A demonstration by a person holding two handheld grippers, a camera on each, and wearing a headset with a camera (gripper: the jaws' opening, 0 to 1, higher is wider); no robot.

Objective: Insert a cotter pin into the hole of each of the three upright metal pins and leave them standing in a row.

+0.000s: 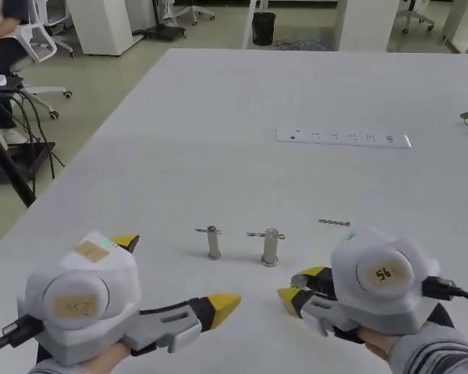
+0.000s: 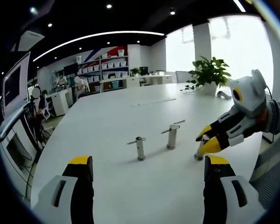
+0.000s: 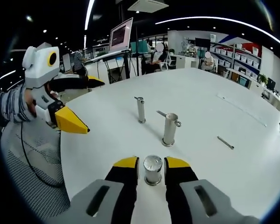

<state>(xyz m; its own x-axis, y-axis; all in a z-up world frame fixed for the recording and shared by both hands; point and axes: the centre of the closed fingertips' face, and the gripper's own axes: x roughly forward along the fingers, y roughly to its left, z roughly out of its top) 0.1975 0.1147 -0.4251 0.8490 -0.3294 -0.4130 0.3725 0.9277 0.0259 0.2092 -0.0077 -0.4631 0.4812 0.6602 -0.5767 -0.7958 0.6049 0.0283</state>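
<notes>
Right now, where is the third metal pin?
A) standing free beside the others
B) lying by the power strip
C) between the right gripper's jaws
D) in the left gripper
C: the right gripper view shows the third metal pin upright between the jaws of the right gripper, closed against its sides.

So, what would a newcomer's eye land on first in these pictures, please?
Two metal pins stand side by side with cotter pins through their tops. The right gripper closely flanks a third pin without one, and a loose cotter pin lies beyond.
</notes>
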